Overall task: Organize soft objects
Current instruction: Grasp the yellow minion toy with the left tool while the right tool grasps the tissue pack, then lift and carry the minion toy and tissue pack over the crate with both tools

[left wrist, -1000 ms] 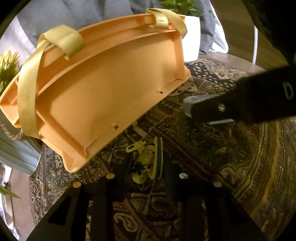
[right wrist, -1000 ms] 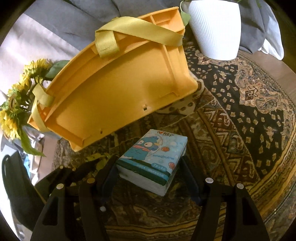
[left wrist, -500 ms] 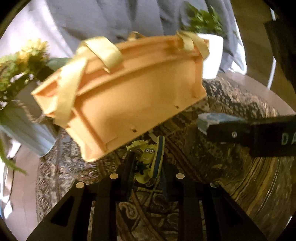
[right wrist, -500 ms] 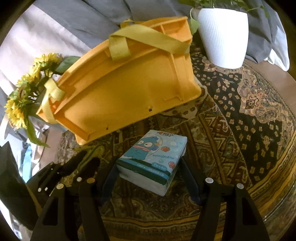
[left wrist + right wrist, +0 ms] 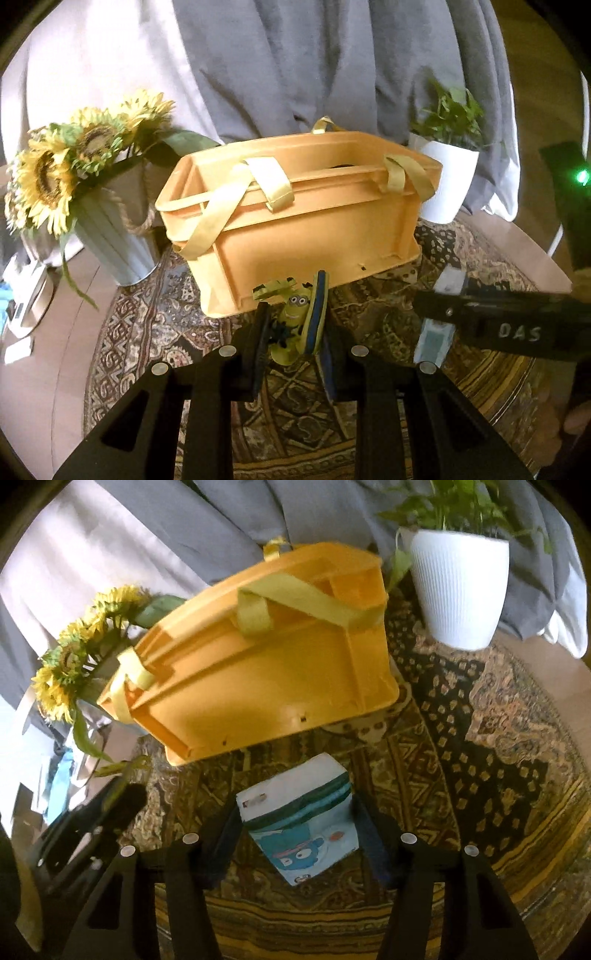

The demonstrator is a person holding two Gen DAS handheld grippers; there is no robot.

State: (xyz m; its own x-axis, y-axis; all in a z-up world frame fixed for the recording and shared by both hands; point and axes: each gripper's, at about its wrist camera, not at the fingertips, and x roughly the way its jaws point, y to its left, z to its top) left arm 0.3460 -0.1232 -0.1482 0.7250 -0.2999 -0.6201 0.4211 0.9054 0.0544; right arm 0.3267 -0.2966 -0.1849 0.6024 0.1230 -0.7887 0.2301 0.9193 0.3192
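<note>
My left gripper [image 5: 293, 325] is shut on a yellow Minion toy [image 5: 295, 317], held above the patterned rug in front of the orange basket [image 5: 317, 229]. My right gripper [image 5: 295, 819] is shut on a tissue pack [image 5: 299, 819] with a blue cartoon fish, tilted with its printed face toward me, in front of the orange basket [image 5: 266, 686]. The basket has yellow fabric handles and its open top shows. The right gripper with the tissue pack also shows in the left wrist view [image 5: 439, 321], to my right.
A grey bucket of sunflowers [image 5: 110, 236] stands left of the basket. A white plant pot [image 5: 458, 587] stands to its right. A patterned round rug [image 5: 498, 775] covers the table. Grey cloth hangs behind. The left gripper shows at the left of the right wrist view [image 5: 92, 819].
Both grippers rose and pulled back, so the basket looks lower and its open top shows. The tissue pack has tipped over in my right gripper, printed face now toward me.
</note>
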